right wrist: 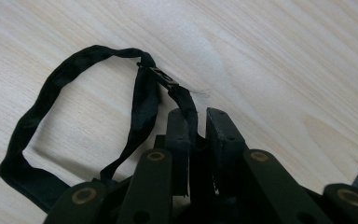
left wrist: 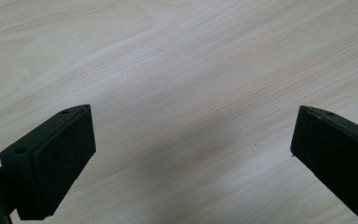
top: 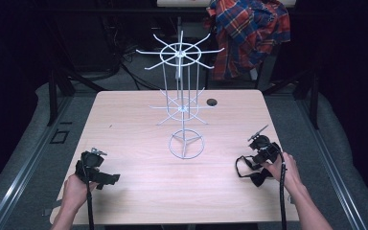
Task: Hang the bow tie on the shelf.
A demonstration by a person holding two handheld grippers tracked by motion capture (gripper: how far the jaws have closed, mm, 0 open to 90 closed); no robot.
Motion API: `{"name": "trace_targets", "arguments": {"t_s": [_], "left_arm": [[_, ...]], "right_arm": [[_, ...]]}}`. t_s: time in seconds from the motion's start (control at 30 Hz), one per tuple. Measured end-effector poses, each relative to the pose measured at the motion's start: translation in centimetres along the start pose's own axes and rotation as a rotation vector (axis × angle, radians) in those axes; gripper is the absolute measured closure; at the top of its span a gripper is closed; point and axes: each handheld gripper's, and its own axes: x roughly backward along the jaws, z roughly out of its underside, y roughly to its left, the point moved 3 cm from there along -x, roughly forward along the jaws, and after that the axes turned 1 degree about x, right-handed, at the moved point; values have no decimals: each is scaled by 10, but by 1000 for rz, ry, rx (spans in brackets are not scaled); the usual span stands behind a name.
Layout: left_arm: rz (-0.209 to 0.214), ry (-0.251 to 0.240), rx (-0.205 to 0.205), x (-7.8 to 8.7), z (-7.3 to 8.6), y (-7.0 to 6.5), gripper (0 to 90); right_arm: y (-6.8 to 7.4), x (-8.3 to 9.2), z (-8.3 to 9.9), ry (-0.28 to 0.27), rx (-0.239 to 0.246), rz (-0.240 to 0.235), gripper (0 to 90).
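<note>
Two grippers work a wooden table (top: pixel 139 191): the right gripper (right wrist: pixel 198 123) pinches a black bow-tie strap (right wrist: pixel 51 88) lying at the right; the left gripper (left wrist: pixel 193 140) gapes empty. A wire display rack (top: pixel 184 96) stands between them.

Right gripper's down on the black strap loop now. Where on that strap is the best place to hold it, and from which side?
Hold the black strap where the right gripper pinches it: the flat single run just below the small metal clasp. Come from above, jaws across the strap's width. The band lies limp on the table, so that raised part probably gives the surest bite.
</note>
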Motion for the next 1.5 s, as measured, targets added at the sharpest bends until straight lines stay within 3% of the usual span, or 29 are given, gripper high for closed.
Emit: {"name": "trace_targets", "arguments": {"t_s": [0.27,0.3,0.33,0.53,0.7,0.73,0.77,0.83,1.5], "left_arm": [[1,1,2,-1,-2,0,0],[1,2,-7,-2,-2,-1,0],[2,3,-8,-2,-2,-2,0],[5,1,-10,-2,-3,-1,0],[5,0,-19,-2,-4,-2,0],[5,-2,-16,-2,-3,-2,0],[5,-1,-15,-2,-3,-1,0],[4,-3,-14,-2,-3,-1,0],[-1,-5,-7,1,1,2,0]], "right_arm": [[2,-1,0,1,7,-19,818],[3,1,2,-22,-12,-16,822],[1,3,2,-10,5,-17,823],[-1,15,5,-37,-8,-23,823],[-5,24,6,-79,-36,-30,825],[-6,29,6,-109,-63,-58,827],[-7,31,6,-116,-66,-44,828],[-8,35,6,-132,-76,-61,829],[-4,65,-2,-253,-80,-92,843]]}}
